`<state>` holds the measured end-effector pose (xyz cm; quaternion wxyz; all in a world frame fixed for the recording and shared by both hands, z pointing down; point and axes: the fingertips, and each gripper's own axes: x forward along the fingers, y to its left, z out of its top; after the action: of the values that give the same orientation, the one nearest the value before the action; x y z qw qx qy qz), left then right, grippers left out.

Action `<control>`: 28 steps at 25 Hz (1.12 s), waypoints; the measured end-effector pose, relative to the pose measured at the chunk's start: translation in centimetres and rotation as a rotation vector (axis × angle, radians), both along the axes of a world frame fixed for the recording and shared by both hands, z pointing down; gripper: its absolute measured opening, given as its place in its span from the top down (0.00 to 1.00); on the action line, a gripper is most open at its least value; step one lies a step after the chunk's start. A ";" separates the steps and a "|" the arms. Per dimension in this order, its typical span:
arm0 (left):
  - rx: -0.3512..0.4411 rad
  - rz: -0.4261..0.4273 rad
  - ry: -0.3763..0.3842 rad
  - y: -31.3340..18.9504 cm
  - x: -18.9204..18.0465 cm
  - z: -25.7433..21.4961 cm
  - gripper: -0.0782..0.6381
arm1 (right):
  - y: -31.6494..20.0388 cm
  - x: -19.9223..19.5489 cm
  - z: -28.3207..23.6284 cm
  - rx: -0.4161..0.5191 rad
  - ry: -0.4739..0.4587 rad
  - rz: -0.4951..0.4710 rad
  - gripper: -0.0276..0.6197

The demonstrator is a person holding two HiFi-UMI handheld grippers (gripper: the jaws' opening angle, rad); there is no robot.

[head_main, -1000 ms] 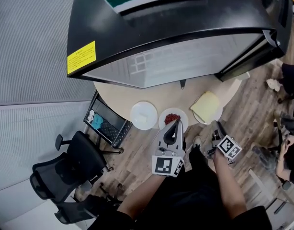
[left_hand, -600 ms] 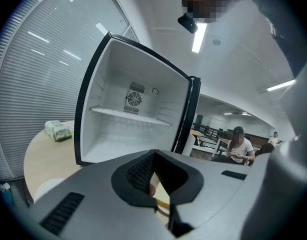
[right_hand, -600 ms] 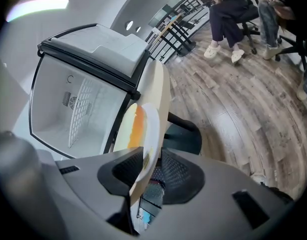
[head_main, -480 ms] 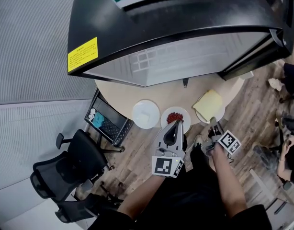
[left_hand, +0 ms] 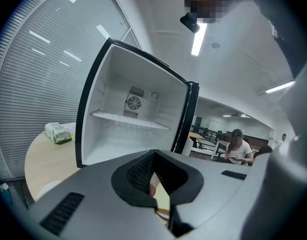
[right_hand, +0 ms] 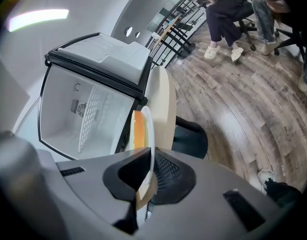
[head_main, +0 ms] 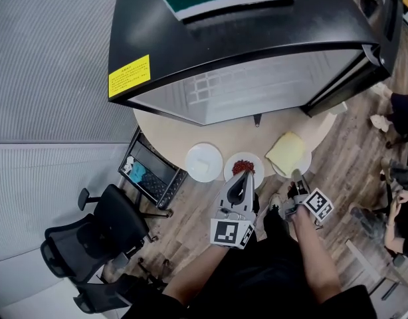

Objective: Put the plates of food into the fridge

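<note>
Now the right tool [head_main: 296, 176], jaws just closing, pinches the yellow-food plate [right_hand: 150, 129]; left tool [head_main: 249, 173] clenched.

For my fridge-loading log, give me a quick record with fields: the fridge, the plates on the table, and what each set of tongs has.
fridge: black fridge, door open, shelf bare
surface: round beige table
plates: plain white plate; white plate of red food; white plate of yellow food
left tongs: shut on the red food plate's rim
right tongs: just been closing, now shut on the yellow food plate's rim
</note>
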<state>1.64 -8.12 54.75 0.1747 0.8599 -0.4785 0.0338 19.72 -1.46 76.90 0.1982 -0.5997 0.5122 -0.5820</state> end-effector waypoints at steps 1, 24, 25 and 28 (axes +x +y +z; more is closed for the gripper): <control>0.003 0.002 0.002 0.1 0.0 -0.2 0.88 | 0.0 0.0 -0.2 0.005 -0.005 0.000 0.93; 0.063 -0.047 -0.006 -1.9 -0.2 -5.5 0.88 | -1.0 -1.0 -9.5 0.144 -0.118 -0.024 0.93; 0.066 -0.050 -0.011 -2.3 -0.2 -5.9 0.88 | -1.4 -1.1 -10.5 0.165 -0.122 -0.027 0.93; 0.071 -0.058 -0.016 -3.2 -0.1 -6.6 0.88 | -2.6 -1.3 -13.3 0.205 -0.152 -0.018 0.93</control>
<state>1.59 -11.37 48.19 0.1412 0.8510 -0.5054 0.0188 18.41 -4.11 63.58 0.2917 -0.5259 0.5577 -0.5722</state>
